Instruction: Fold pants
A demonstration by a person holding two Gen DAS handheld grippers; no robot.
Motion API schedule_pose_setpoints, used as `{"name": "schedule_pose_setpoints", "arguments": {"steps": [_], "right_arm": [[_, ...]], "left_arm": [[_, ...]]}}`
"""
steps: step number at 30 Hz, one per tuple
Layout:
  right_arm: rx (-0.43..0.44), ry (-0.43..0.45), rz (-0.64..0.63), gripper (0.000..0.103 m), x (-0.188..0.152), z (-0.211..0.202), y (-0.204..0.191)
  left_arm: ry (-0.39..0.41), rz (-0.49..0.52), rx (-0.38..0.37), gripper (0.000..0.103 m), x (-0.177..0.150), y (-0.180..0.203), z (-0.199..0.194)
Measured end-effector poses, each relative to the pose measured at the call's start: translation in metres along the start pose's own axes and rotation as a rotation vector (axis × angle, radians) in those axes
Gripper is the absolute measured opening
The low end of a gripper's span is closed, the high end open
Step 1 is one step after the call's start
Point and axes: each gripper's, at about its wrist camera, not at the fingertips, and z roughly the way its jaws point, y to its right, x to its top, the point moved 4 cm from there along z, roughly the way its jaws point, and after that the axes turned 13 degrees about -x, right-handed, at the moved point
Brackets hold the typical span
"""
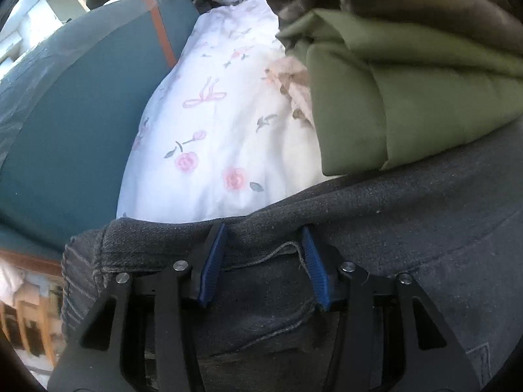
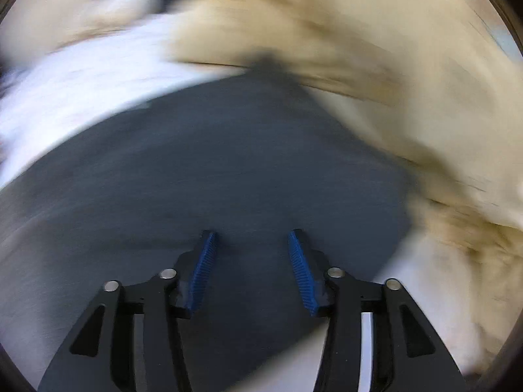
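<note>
- Left gripper (image 1: pixel 264 233) jaws are standing apart, straddling the pants (image 1: pixel 408 228) hem, not pinching.
- Right gripper (image 2: pixel 251 238) jaws are gaping, empty, over blurred pants (image 2: pixel 212 163).
- Green jacket (image 1: pixel 408 98) is overlapping the pants; floral sheet (image 1: pixel 212 130) is lying beyond.

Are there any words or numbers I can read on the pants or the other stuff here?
No, none can be read.
Dark grey pants: only seams and stitching, no label showing.
White sheet: printed pink roses and a bow, no letters.
Green jacket: plain.
Right wrist view: too blurred to show any text, even on the pants.
</note>
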Motion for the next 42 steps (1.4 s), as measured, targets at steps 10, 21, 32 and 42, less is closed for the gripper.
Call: {"name": "schedule_pose_setpoints", "arguments": {"steps": [10,21,32,42], "right_arm": [[0.429,-0.134,0.472,0.075,-0.035,-0.005,0.073],[0.613,-0.183,0.646,0.075,-0.082,-0.012,0.066],[0.846,-0.243,0.637,0.077,-0.073,0.004,0.060],[0.755,-0.131,0.571,0.011,-0.028,0.026,0.023]], "left_arm": [[0.200,-0.320,-0.217,0.099,-0.046,-0.028,-0.129],[0.128,-1.045,-0.298,0.097,-0.201,-0.067,-0.093],[0.319,-1.117,-0.443,0.067,-0.149,-0.113,-0.054],[0.304,-0.900,-0.357,0.022,-0.102,-0.114,-0.075]]}}
